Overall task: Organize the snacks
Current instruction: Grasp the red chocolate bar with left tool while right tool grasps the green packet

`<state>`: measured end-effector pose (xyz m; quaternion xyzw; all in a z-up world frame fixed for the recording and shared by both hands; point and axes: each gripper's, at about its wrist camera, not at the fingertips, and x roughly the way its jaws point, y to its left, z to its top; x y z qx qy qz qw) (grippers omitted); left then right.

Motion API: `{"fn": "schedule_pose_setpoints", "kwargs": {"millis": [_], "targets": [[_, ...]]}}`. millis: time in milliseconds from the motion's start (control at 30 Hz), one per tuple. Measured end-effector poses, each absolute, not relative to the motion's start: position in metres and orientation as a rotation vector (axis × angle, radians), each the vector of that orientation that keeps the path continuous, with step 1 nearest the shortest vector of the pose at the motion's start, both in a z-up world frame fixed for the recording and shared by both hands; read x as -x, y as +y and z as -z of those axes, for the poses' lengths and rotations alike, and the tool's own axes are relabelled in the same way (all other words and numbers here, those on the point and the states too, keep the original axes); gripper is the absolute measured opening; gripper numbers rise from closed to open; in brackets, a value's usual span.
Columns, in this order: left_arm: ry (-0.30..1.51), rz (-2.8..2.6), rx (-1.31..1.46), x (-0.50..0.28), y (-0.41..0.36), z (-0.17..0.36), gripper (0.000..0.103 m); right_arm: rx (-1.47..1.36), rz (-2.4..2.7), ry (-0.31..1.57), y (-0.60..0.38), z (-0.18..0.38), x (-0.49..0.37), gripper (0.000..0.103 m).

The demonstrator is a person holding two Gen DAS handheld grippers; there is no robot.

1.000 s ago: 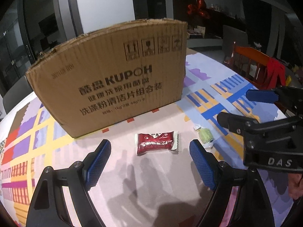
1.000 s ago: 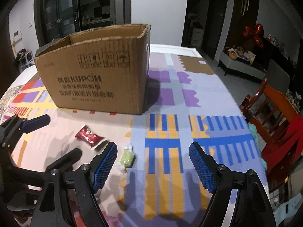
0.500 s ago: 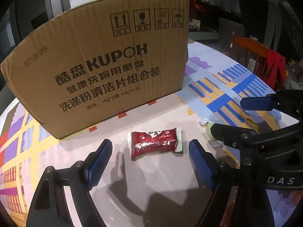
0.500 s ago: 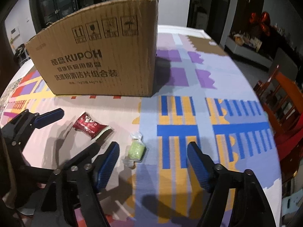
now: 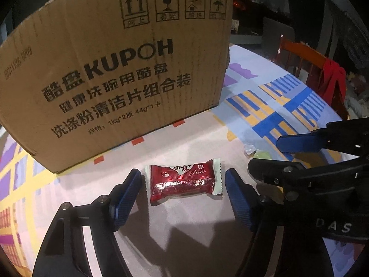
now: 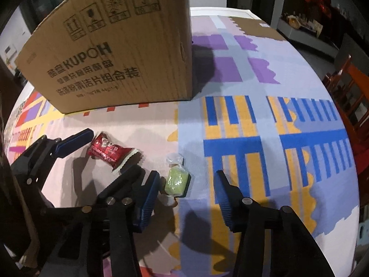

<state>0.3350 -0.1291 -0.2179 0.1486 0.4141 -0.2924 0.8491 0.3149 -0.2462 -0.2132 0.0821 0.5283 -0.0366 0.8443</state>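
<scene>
A red snack packet (image 5: 182, 182) lies flat on the patterned tablecloth (image 5: 265, 106) in front of a KUPOH cardboard box (image 5: 115, 69). My left gripper (image 5: 183, 175) straddles it with its jaws closing; a small gap shows at each blue pad. In the right wrist view the packet (image 6: 108, 151) sits between the left gripper's fingers (image 6: 73, 142). A small green wrapped candy (image 6: 177, 181) lies between the closing jaws of my right gripper (image 6: 187, 177), near the left pad and apart from the right one. The candy (image 5: 261, 155) is half hidden in the left wrist view.
The box (image 6: 120, 46) stands upright just behind both snacks, with its top out of view. An orange wooden chair (image 5: 299, 53) with a red cloth (image 5: 332, 80) stands past the table's right edge. Tablecloth (image 6: 253, 138) stretches to the right.
Both grippers have come down closer to the table and their jaws have narrowed, the left around the red packet, the right around the green candy. The snacks have not moved.
</scene>
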Motion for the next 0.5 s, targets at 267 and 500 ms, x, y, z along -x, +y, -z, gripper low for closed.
{"fn": "schedule_pose_setpoints", "kwargs": {"millis": [267, 500], "targets": [[0.866, 0.627, -0.305, -0.3324, -0.1259, 0.2168, 0.061, -0.143, 0.089, 1.134, -0.2446, 0.2133, -0.3176, 0.023], [0.869, 0.613, -0.285, -0.3338, -0.1205, 0.2159, 0.051, -0.148, 0.078, 1.131, -0.2459, 0.214, -0.3196, 0.02]]}}
